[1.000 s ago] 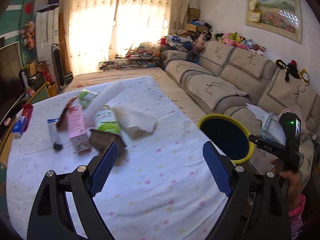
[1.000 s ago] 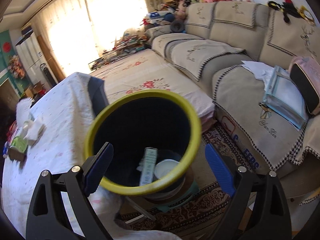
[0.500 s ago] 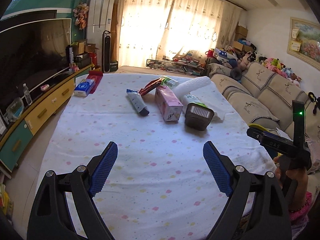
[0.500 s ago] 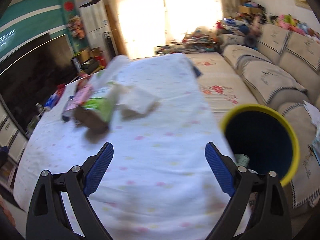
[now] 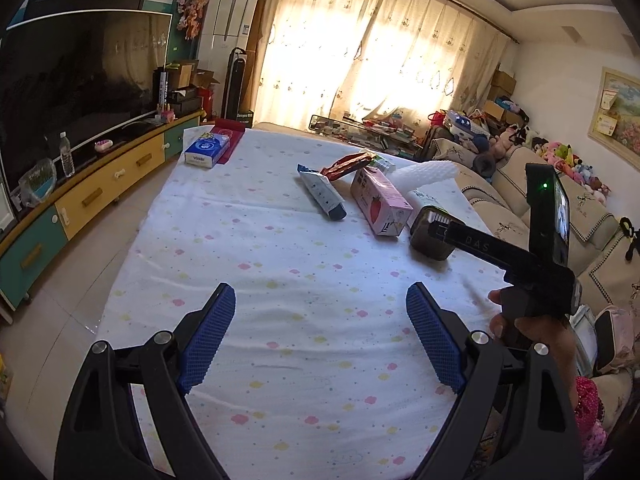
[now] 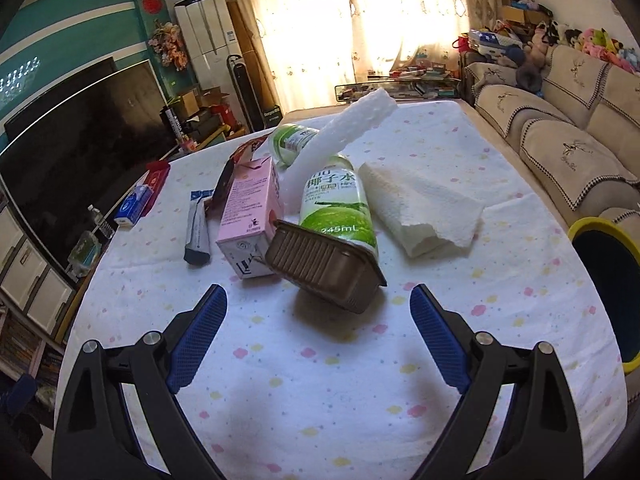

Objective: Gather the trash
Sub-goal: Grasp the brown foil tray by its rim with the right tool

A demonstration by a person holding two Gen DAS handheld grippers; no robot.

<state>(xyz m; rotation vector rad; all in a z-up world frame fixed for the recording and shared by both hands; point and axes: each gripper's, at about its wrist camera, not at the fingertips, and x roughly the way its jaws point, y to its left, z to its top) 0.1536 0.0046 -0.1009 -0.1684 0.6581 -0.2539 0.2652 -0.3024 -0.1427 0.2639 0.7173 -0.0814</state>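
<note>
Trash lies in a cluster on the dotted white tablecloth (image 6: 360, 380): a brown plastic tray (image 6: 324, 270) (image 5: 430, 236), a green coconut-water bottle (image 6: 338, 204), a pink carton (image 6: 252, 216) (image 5: 380, 202), a grey-blue tube (image 6: 198, 228) (image 5: 322, 196), a red wrapper (image 5: 346, 164), a white foam piece (image 6: 344, 128) and a paper towel (image 6: 420, 210). My right gripper (image 6: 318, 338) is open and empty, just short of the brown tray. My left gripper (image 5: 320, 340) is open and empty over bare cloth. The yellow-rimmed bin (image 6: 608, 284) stands off the table's right edge.
A tissue box (image 5: 206, 152) lies at the table's far left corner. A TV and a low cabinet (image 5: 88, 188) run along the left. A sofa (image 6: 560, 140) lies to the right. The right hand-held gripper's body (image 5: 532, 256) shows in the left wrist view.
The right gripper swung from over the bin to the table and closed in on the brown tray. The left gripper swung left toward the table's middle. Both stayed open.
</note>
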